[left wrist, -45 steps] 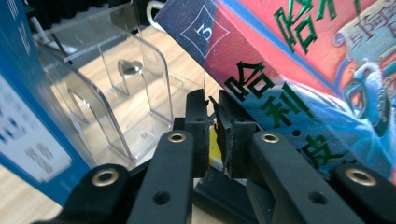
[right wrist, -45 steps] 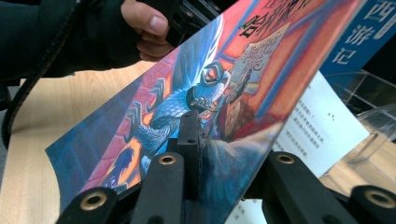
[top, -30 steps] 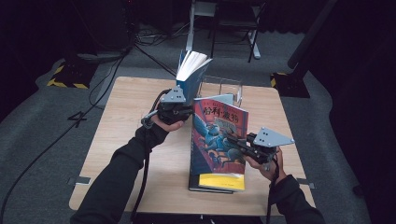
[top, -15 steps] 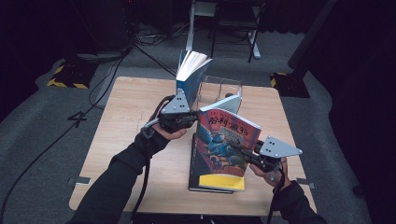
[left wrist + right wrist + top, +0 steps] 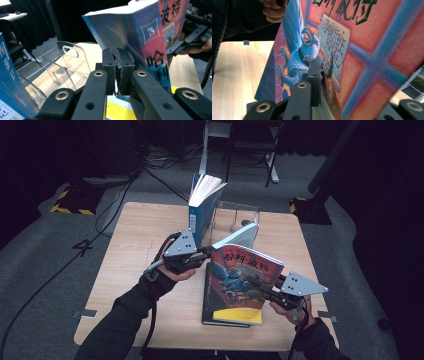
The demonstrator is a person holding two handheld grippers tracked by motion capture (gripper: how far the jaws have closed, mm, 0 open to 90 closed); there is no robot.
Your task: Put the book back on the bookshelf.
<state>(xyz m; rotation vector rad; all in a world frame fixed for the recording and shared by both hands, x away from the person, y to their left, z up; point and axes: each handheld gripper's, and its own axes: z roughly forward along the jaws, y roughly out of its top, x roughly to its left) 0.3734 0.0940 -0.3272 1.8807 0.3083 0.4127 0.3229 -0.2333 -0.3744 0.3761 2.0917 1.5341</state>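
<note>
Nearest the tabletop's [image 5: 125, 285] near edge, the right claw [image 5: 264, 290] grips the red-covered book [image 5: 240, 280] by its right side; in the right gripper view one jaw lies against the cover [image 5: 362, 50] while the other is hidden behind it, and these jaws have just been opening a little, the book between them. The book is held tilted above another book [image 5: 225, 317] with a yellow band that lies flat by the near edge, right of the middle. At the raised book's upper left corner, the left claw [image 5: 206, 253] is clenched on its spine edge [image 5: 140, 37]. Farther back, a clear acrylic book stand [image 5: 235, 215] sits near the far edge, with a blue book [image 5: 200, 207] standing upright at its left.
</note>
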